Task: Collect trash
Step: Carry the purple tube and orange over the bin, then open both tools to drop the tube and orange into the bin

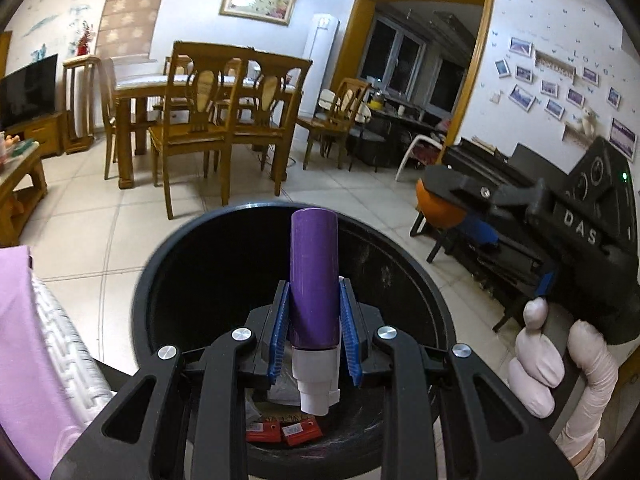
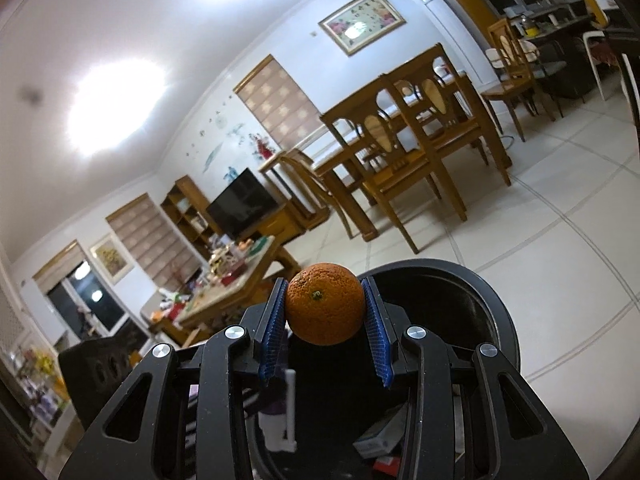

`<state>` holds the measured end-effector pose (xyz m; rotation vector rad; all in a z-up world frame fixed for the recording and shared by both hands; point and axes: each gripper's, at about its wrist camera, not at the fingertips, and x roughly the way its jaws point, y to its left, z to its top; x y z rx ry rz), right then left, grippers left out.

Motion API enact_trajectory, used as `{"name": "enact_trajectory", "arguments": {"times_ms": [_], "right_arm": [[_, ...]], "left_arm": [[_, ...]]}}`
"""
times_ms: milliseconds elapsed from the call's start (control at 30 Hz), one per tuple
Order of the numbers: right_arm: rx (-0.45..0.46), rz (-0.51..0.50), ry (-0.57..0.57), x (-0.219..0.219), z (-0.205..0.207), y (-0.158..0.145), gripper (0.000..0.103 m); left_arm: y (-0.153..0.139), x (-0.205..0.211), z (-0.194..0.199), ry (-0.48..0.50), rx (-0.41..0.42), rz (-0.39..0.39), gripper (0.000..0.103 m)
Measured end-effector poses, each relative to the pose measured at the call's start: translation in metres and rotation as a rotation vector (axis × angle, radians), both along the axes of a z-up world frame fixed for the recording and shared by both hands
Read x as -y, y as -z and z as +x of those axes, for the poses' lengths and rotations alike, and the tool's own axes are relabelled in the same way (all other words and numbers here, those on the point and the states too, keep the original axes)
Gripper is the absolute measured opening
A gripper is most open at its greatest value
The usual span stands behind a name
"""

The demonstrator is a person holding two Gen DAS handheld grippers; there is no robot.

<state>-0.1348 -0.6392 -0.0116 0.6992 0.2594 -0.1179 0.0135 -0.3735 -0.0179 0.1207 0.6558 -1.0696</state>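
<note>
Directly beneath both grippers sits the black trash bin (image 1: 400,280), its round mouth open upward on the tiled floor (image 1: 100,240). From the left wrist view, the left gripper (image 1: 314,336) has its jaws pinching a purple bottle (image 1: 314,276) whose long axis runs along the fingers, purple base toward 12 o'clock and white cap toward 6 o'clock, so the whole bottle hangs over the bin's opening, with red packets (image 1: 284,432) already lying at the bottom. At 3 o'clock in that view the right gripper (image 2: 325,312) shows, held by a gloved hand (image 1: 560,364), its jaws clamped on an orange (image 2: 325,303). From the right wrist view the orange sits above the bin's near edge, the rim curving off toward 2 o'clock, and the bottle's white cap peeks in at 7 o'clock. By my judgement the left load is better centred over the mouth; the orange looks closer to the rim and may want a nudge inward before release.
</note>
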Motion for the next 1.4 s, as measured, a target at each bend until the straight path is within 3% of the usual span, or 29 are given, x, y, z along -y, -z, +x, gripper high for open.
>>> {"name": "enact_trajectory", "arguments": {"times_ms": [200, 467, 1400], "right_arm": [[-0.020, -0.001, 0.004, 0.000, 0.014, 0.015, 0.038], [-0.045, 0.000, -0.003, -0.006, 0.030, 0.026, 0.038], [-0.082, -0.005, -0.027, -0.011, 0.046, 0.055, 0.039]], "left_arm": [[0.010, -0.001, -0.001, -0.002, -0.017, 0.026, 0.025], [0.008, 0.006, -0.012, 0.019, 0.024, 0.046, 0.025], [0.010, 0.005, -0.011, 0.015, 0.032, 0.048, 0.025]]}}
